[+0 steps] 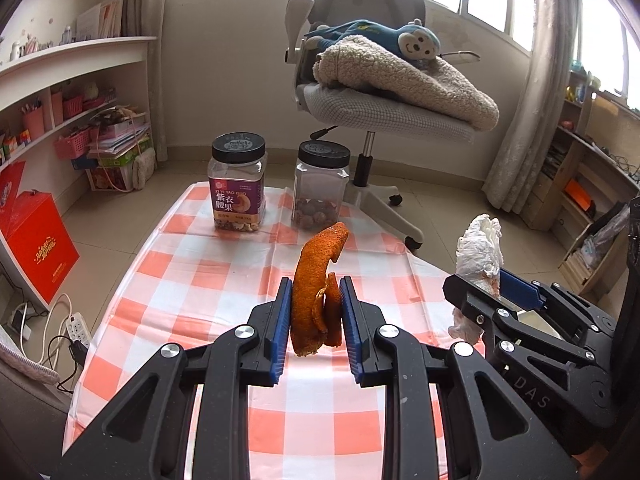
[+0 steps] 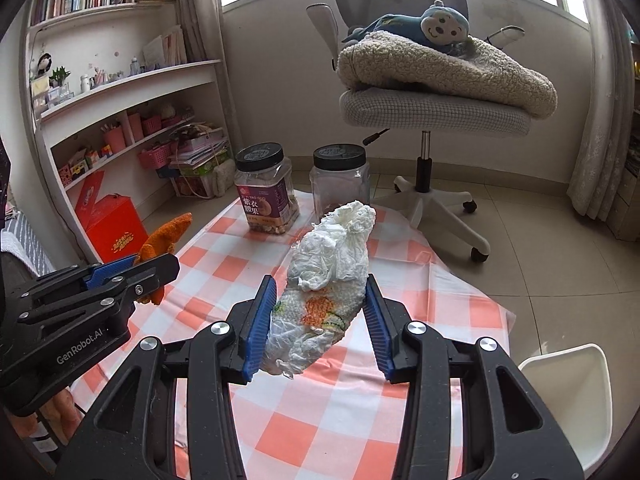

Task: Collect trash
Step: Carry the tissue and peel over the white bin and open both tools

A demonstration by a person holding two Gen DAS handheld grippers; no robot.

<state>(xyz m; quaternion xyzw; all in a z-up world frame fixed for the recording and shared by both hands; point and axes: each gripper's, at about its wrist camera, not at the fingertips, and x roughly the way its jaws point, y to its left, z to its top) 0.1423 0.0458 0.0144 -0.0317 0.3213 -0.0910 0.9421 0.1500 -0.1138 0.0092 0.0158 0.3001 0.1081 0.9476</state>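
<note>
My left gripper [image 1: 314, 300] is shut on a curled orange peel [image 1: 316, 280] and holds it above the checked tablecloth [image 1: 224, 276]. My right gripper [image 2: 320, 300] is shut on a crumpled white paper towel [image 2: 328, 280] with an orange stain, also held above the cloth. In the left wrist view the right gripper [image 1: 480, 284] shows at the right with the paper towel [image 1: 480, 252] sticking up. In the right wrist view the left gripper [image 2: 132, 268] shows at the left with the orange peel [image 2: 166, 236].
Two black-lidded clear jars stand at the table's far end: a labelled cashew jar [image 1: 238, 184] and a jar of dark nuts [image 1: 322, 186]. An office chair [image 1: 380, 112] with a blanket and blue plush monkey stands beyond. A white bin rim [image 2: 568, 384] shows lower right. Shelves and a red box [image 1: 36, 248] stand on the left.
</note>
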